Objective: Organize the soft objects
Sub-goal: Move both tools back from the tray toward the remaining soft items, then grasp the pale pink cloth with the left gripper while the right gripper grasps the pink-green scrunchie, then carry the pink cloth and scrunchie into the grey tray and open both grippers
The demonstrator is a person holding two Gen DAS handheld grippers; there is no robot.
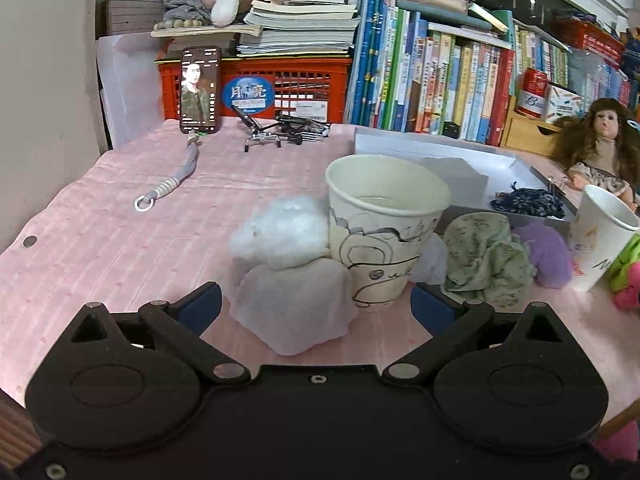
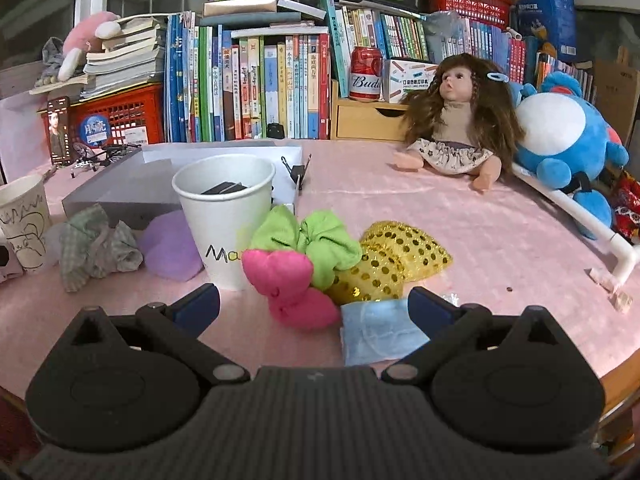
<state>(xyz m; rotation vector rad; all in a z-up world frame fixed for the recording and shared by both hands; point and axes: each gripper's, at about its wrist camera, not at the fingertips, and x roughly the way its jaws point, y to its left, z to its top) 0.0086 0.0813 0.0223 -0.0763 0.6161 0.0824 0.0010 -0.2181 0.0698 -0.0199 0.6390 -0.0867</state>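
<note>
In the left wrist view my left gripper [image 1: 316, 306] stands open, low over the pink tablecloth. Between its fingers lies a pale lilac cloth [image 1: 294, 306] with a white cotton wad [image 1: 280, 232] behind it and a scribbled paper cup [image 1: 382, 228] to its right. A green checked cloth [image 1: 486, 258] and a purple fluffy piece [image 1: 546, 254] lie further right. My right gripper [image 2: 316, 306] is open too. In front of it sit a pink stuffed bow [image 2: 290, 284], a lime green scrunchie [image 2: 316, 242], a yellow sequin piece [image 2: 392, 262] and a light blue cloth [image 2: 376, 332]. A white cup [image 2: 226, 220] holds a dark object.
A grey tray [image 2: 124, 190] with a dark patterned scrunchie [image 1: 528, 202] lies behind the cups. A doll [image 2: 456, 120] and a blue plush [image 2: 560, 136] sit at the back right. Books, a red crate [image 1: 256, 84], a phone [image 1: 201, 90] and a strap [image 1: 176, 180] line the far side.
</note>
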